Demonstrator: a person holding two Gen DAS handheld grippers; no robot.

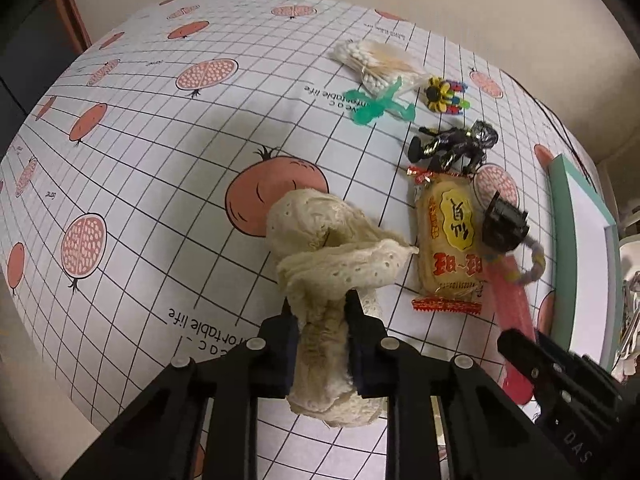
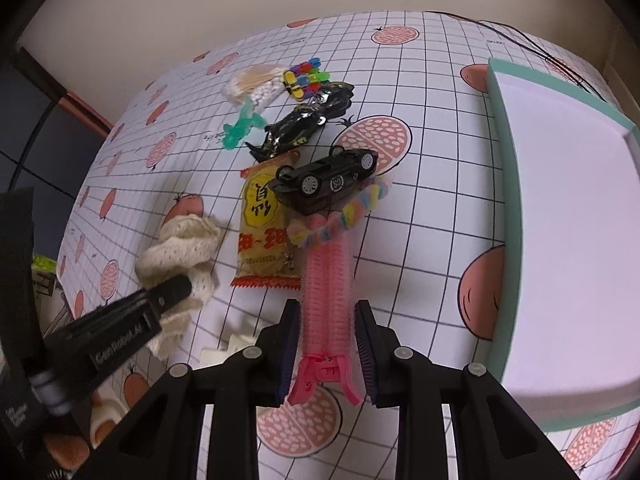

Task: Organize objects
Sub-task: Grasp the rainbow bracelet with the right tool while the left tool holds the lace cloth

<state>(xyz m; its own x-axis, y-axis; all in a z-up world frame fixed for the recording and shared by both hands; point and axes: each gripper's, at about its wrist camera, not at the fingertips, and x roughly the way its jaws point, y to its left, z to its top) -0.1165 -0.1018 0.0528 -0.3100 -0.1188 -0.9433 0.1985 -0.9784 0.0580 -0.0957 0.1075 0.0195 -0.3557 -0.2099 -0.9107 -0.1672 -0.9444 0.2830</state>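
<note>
left gripper (image 1: 322,312) clamped on cream lace cloth (image 1: 320,248), bare grid tablecloth (image 1: 160,168) to its left. right gripper (image 2: 327,320) wide, straddling pink hair roller clip (image 2: 326,288), not touching. snack packet (image 2: 266,224), black toy car (image 2: 328,178), pastel scrunchie (image 2: 352,210) crowd ahead; teal-rimmed white box (image 2: 508,200) on right.

Cream lace cloth (image 1: 324,248) (pink roller clip (image 2: 326,276))

The left gripper (image 1: 320,312) was clamped on the cream lace cloth (image 1: 332,248), its fingers (image 1: 356,312) pressing both sides. To the right of that cloth, the right gripper (image 2: 327,312) stood spread, fingers (image 2: 290,320) either side of the pink hair roller clip (image 2: 326,300), not touching.
</note>
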